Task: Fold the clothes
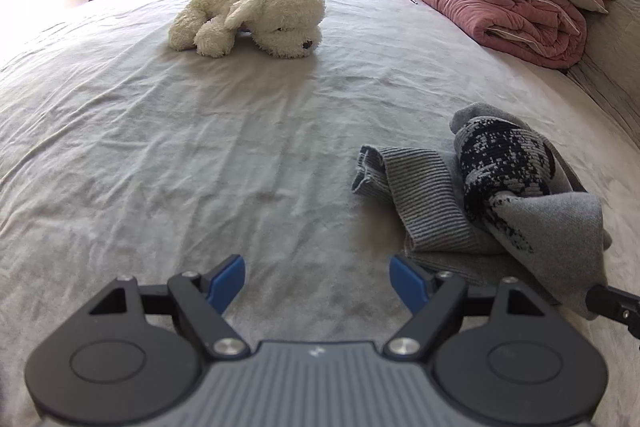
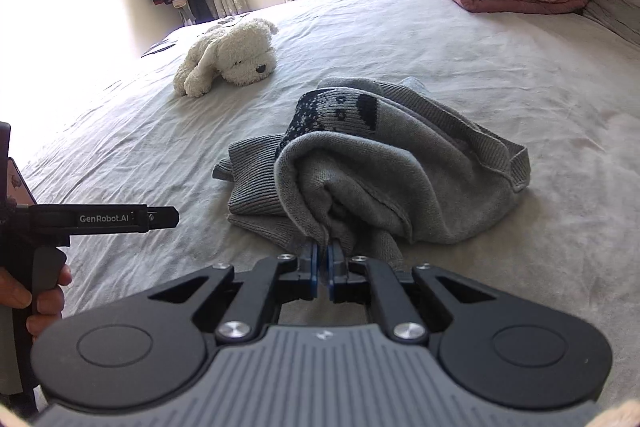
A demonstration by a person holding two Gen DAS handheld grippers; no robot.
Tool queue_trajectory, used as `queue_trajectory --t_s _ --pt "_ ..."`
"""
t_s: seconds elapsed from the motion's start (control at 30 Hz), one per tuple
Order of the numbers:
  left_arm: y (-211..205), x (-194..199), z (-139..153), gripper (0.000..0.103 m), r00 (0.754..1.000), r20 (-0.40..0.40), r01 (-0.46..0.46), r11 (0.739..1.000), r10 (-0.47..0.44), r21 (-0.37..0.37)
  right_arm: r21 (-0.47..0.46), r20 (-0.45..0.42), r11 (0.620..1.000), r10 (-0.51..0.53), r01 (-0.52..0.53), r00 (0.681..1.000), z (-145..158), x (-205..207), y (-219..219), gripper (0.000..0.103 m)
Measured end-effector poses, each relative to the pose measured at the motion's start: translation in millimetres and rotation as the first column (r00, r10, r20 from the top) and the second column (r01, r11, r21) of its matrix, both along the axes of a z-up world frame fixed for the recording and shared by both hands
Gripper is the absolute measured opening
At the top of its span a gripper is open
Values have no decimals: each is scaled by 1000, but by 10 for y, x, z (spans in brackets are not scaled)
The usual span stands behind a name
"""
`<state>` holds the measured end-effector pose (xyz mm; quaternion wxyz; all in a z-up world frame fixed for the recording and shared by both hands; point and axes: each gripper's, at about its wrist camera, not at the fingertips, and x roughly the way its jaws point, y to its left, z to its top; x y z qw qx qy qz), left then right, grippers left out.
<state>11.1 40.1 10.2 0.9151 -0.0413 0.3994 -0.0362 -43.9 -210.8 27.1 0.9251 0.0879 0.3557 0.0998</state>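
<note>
- The grey sweater [image 2: 372, 163] lies in a crumpled heap on the bed [image 2: 500, 75], directly ahead of the right gripper [image 2: 322, 259]. It is not folded: a dark patterned panel [image 2: 336, 115] bulges at the top of the heap, and a ribbed part [image 2: 252, 183] sticks out to the left of that gripper.
- The right gripper is clenched on a bunched edge of the knit at the near side of the heap, and the cloth rises straight out of its blue pads.
- The left gripper [image 1: 318, 277] is released, jaws spread wide with nothing between them. It hovers over bare sheet, and the sweater sits ahead and to its right.
- Judging from this, the step in hand is getting the heap opened flat. A pinch on one point alone would only drag the pile.
- To do it well, the free gripper should take a second edge well apart from the held one. The ribbed part nearest its right finger looks the easiest to reach.
- Which part of the garment the right gripper holds cannot be told, so it is wise to lift gently and watch what unrolls.
- The knit looks thick and limp, so a deep bite will hold better than a fingertip pinch.
- The plush dog [image 1: 256, 17] lies well ahead of both grippers, and the open sheet on the near side of it leaves room for spreading.
</note>
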Motion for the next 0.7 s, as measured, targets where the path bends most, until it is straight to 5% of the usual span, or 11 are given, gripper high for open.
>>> queue_trajectory --t_s 0.5,0.7 --pt "-246 102 -156 81 997 65 50 998 -47 -48 48 25 986 -163 162 986 135 -463 -912 5" --pt "-131 184 -161 81 998 61 -8 995 14 -104 53 1 967 -249 248 969 79 -425 -1268 5"
